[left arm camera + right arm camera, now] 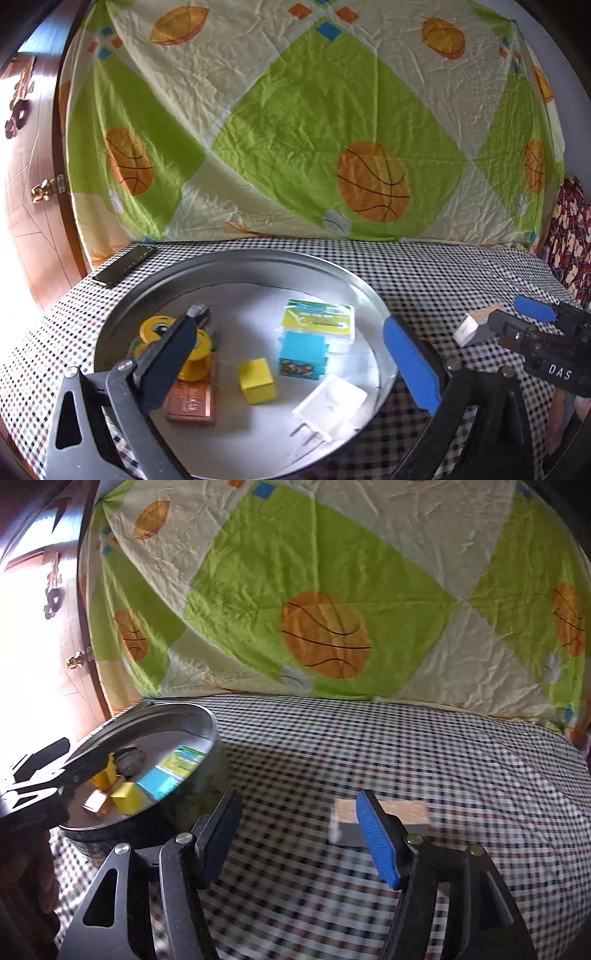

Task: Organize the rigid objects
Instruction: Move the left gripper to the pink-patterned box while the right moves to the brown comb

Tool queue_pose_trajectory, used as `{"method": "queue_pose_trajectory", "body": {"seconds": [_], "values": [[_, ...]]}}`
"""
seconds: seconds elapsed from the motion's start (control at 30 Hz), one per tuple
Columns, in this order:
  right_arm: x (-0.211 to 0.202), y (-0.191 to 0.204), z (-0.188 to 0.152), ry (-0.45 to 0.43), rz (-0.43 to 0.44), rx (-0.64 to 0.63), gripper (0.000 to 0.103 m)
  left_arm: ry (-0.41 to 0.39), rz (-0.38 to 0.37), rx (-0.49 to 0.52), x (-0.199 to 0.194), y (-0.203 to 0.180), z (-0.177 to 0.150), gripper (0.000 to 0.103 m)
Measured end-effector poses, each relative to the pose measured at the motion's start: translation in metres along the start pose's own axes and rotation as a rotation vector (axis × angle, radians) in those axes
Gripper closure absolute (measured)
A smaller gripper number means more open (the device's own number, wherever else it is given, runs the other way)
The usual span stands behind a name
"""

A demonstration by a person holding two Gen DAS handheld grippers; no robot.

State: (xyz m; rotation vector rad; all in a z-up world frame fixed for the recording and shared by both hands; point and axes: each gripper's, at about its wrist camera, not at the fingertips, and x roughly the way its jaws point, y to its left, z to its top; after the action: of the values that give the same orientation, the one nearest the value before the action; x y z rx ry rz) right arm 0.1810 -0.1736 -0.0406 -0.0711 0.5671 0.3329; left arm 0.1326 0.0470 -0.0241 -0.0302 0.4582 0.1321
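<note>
A round metal tray (236,258) sits on the checked cloth and holds a yellow cube (257,381), a blue block (303,356), a green-and-white box (317,321), a white plug adapter (330,408), a yellow spool (173,336) and a copper-coloured box (192,402). My left gripper (295,354) is open above the tray. My right gripper (299,834) is open over the cloth, with a tan-and-white block (406,818) lying just behind its right finger. In the left wrist view the right gripper (517,325) reaches toward that block (471,326). The tray also shows in the right wrist view (207,734).
A dark phone (123,266) lies on the cloth behind the tray at the left. A sheet with basketball prints (295,129) hangs behind the table. A wooden door (33,184) stands at the left. Patterned fabric (569,236) lies at the right edge.
</note>
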Motion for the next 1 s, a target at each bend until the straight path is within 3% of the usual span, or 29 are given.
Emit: {"method": "queue_pose_trajectory", "body": {"seconds": [0.17, 0.3, 0.7, 0.8, 0.93, 1.0], "values": [[0.004, -0.060, -0.014, 0.099, -0.065, 0.012, 0.037, 0.029, -0.077, 0.065, 0.008, -0.054, -0.003, 0.001], [0.012, -0.086, -0.022, 0.179, -0.034, 0.001, 0.037, 0.062, -0.109, 0.101, 0.017, -0.088, -0.005, 0.001], [0.037, -0.104, -0.028, 0.308, 0.060, -0.007, 0.037, 0.118, -0.141, 0.164, 0.033, -0.135, -0.008, 0.001], [0.035, -0.099, -0.029, 0.309, 0.052, -0.020, 0.044, 0.125, -0.142, 0.171, 0.035, -0.141, -0.010, 0.001], [0.034, -0.099, -0.030, 0.302, 0.038, -0.024, 0.075, 0.132, -0.146, 0.178, 0.036, -0.146, -0.012, 0.001], [0.033, -0.100, -0.030, 0.299, 0.022, -0.004, 0.076, 0.132, -0.145, 0.183, 0.037, -0.150, -0.012, 0.001]]}}
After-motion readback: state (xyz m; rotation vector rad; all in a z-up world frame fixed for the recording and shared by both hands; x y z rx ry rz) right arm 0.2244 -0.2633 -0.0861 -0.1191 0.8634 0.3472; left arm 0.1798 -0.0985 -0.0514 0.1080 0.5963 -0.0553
